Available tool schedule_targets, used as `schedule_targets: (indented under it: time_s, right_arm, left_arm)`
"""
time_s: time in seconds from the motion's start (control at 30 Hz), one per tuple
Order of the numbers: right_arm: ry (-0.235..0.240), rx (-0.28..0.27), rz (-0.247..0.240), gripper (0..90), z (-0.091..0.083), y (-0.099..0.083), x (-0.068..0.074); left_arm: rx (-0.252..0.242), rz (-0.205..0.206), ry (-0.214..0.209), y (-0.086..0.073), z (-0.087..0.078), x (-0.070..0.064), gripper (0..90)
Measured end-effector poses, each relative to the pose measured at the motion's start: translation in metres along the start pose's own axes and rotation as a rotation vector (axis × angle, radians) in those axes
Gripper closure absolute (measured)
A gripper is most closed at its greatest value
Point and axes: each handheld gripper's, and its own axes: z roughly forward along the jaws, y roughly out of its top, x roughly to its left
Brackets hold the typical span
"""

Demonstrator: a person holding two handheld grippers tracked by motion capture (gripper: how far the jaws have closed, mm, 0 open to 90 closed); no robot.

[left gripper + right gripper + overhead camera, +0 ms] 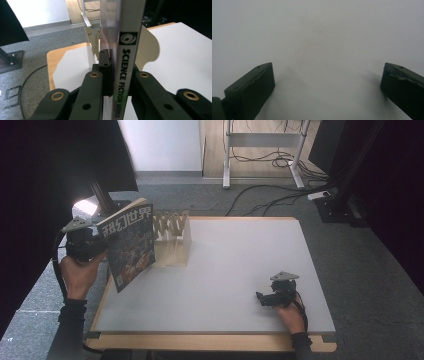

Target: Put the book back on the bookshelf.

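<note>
Above the table's left edge, left gripper (97, 251) clamping magazine (129, 245), wooden rack (172, 237) partly hidden behind, right gripper (263, 297) fingers apart.

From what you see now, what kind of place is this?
Probably a lab or recording workspace, not a home. A white-topped table stands on grey carpet between dark curtains, loose cables lie on the floor behind, and a person holds camera-fitted tongs, the left tongs clamping a magazine.

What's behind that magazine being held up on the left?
Behind the glossy science fiction magazine, clamped in the left hand-held gripper, stands a pale wooden slotted rack on the white table. The magazine covers the rack's left end, so what sits there cannot be seen.
</note>
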Motion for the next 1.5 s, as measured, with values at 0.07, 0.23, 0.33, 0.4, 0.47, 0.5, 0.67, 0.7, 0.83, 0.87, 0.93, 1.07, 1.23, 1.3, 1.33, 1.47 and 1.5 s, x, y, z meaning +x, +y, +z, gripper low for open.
schedule_targets:
  time_s: [0.07,0.23,0.33,0.4,0.47,0.5,0.67,0.7,0.83,0.87,0.93,1.07,1.23,1.3,1.33,1.47,1.5]
  right_arm:
    - [0.000,0.000,0.000,0.0,0.000,0.000,0.000]
    - [0.001,0.001,0.000,0.0,0.000,0.000,0.000]
    - [0.002,0.002,-0.001,0.0,0.000,0.000,0.000]
    - [0.002,0.002,0.000,0.0,0.000,0.000,0.000]
    - [0.002,0.002,0.000,0.0,0.000,0.000,0.000]
    - [0.002,0.002,-0.001,0.0,0.000,0.000,0.000]
    - [0.002,0.001,0.001,0.0,0.000,0.000,0.000]
    - [0.002,0.000,0.000,0.0,0.000,0.000,0.000]
    - [0.001,0.000,0.000,0.0,0.000,0.000,0.000]
    - [0.001,-0.001,-0.001,0.0,0.000,0.000,0.000]
    - [0.001,-0.001,0.000,0.0,0.000,0.000,0.000]
    - [0.003,0.000,-0.002,0.0,0.000,0.000,0.000]
    - [0.002,0.001,-0.002,0.0,0.000,0.000,0.000]
    - [0.003,0.001,-0.002,0.0,0.000,0.000,0.000]
    - [0.002,0.001,-0.002,0.0,0.000,0.000,0.000]
    - [0.003,0.001,-0.002,0.0,0.000,0.000,0.000]
    - [0.002,0.001,-0.002,0.0,0.000,0.000,0.000]
  left_arm:
    - [0.003,-0.007,0.003,0.002,0.007,0.002,82.7]
    - [0.008,-0.016,0.009,0.006,0.022,0.002,82.7]
    - [0.008,-0.017,0.003,0.009,0.031,-0.001,82.6]
    - [0.006,-0.014,-0.002,0.011,0.036,-0.004,82.6]
    - [0.002,-0.011,-0.006,0.014,0.040,-0.007,82.6]
    - [-0.001,-0.012,-0.011,0.015,0.043,-0.008,82.6]
    - [-0.018,-0.007,-0.022,0.021,0.056,-0.014,82.6]
    - [-0.023,-0.006,-0.021,0.022,0.059,-0.014,82.6]
    - [-0.048,-0.009,0.005,0.024,0.073,-0.011,82.6]
    - [-0.059,-0.011,0.008,0.024,0.076,-0.010,82.6]
    - [-0.078,-0.011,0.005,0.020,0.083,-0.008,82.6]
    - [-0.067,-0.021,-0.021,0.011,0.089,-0.004,82.3]
    - [0.077,0.004,-0.023,0.016,0.079,-0.003,81.3]
    - [0.135,0.009,-0.031,0.018,0.074,-0.003,80.7]
    - [0.166,0.011,-0.033,0.018,0.073,-0.003,80.6]
    - [0.243,0.005,-0.043,0.014,0.071,-0.003,80.6]
    - [0.228,0.006,-0.031,0.013,0.071,-0.003,81.1]
